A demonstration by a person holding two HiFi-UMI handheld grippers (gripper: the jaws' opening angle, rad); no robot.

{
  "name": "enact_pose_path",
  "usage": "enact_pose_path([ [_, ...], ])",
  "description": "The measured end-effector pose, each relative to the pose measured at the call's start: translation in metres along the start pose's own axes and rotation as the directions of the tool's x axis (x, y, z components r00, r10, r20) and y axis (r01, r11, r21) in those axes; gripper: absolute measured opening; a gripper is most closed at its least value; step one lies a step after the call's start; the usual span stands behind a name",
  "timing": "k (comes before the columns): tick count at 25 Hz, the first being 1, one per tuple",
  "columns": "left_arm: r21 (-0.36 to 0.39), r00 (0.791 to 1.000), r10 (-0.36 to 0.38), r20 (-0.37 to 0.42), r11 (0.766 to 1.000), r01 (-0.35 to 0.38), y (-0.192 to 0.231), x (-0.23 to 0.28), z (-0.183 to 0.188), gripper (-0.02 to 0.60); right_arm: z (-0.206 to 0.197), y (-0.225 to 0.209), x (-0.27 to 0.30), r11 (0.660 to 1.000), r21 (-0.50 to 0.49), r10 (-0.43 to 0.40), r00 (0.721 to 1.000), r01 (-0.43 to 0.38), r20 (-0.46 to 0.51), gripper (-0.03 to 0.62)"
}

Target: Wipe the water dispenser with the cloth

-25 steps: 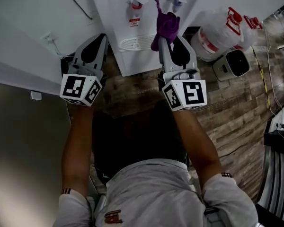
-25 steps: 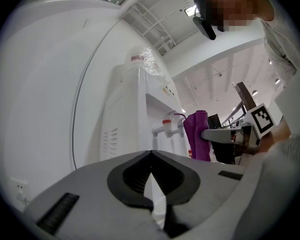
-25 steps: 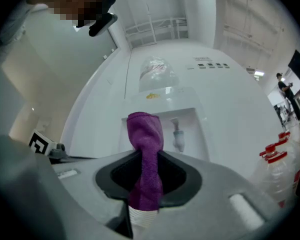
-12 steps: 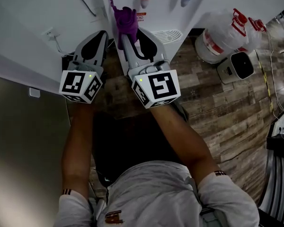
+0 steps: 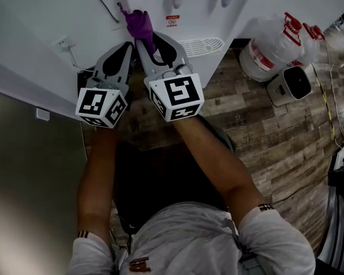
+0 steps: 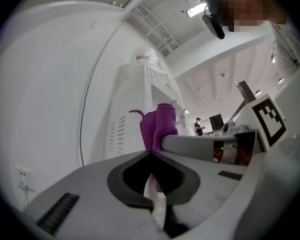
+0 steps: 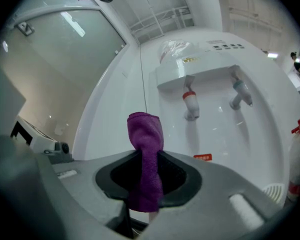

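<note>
Wood floor (image 5: 258, 125) below, right gripper (image 5: 149, 44) clamps cloth (image 5: 139, 24) by water dispenser (image 5: 235, 13)

Floor (image 5: 264, 130): wood-look planks, grey-brown, mixed tones. White wall (image 5: 34, 22) at upper left, carrying a socket (image 5: 61, 43) with a white lead running from it. A thin dark cable (image 5: 100, 2) crosses the wall further right. Below the wall, a plain grey panel (image 5: 28, 171) fills the left edge.

On the floor at right: a clear water jug (image 5: 272, 42) with red cap, and just beside it a small white box (image 5: 291, 83) with a dark face. A yellow cord (image 5: 328, 96) trails over the planks.

Overhead: open white trusses (image 6: 155, 29) and a lit strip light (image 6: 196, 9). Far back, a person (image 6: 197, 126) stands near a dark screen (image 6: 216, 121).
</note>
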State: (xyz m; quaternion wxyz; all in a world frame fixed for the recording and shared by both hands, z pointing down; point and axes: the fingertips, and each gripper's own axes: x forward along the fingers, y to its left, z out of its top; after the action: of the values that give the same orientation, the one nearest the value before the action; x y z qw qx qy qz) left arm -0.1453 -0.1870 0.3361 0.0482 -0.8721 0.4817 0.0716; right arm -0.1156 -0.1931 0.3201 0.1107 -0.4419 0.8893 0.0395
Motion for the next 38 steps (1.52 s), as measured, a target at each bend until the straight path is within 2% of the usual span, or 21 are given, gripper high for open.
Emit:
enact_pose_path([
  [8,0.0,1.0,-0.023,0.007,1.0,0.023,-0.01,0.001,-0.007,-0.002,-0.007,-0.032,-0.013,0.998,-0.036,-0.049,0.999,0.049,-0.008,0.097],
  [17,0.005,1.0,-0.031,0.0,0.999,0.031,-0.014,-0.003,-0.008,-0.002,-0.012,-0.105,-0.036,0.984,-0.053,-0.173,0.985,0.171,-0.028,0.097],
  [26,0.009,0.999,-0.032,-0.012,0.999,0.032,-0.025,0.001,-0.013,-0.002,-0.013,-0.159,-0.056,0.967,-0.103,-0.237,0.97,0.232,-0.046,0.097],
  [33,0.011,1.0,-0.024,-0.011,1.0,0.024,-0.031,0.0,-0.014,-0.002,-0.013,-0.203,-0.077,0.948,-0.067,-0.314,0.949,0.311,-0.037,0.097],
  [38,0.011,1.0,-0.015,-0.009,1.0,0.015,-0.032,0.002,-0.013,-0.002,-0.008,-0.223,-0.094,0.94,-0.063,-0.338,0.941,0.336,-0.024,0.097],
])
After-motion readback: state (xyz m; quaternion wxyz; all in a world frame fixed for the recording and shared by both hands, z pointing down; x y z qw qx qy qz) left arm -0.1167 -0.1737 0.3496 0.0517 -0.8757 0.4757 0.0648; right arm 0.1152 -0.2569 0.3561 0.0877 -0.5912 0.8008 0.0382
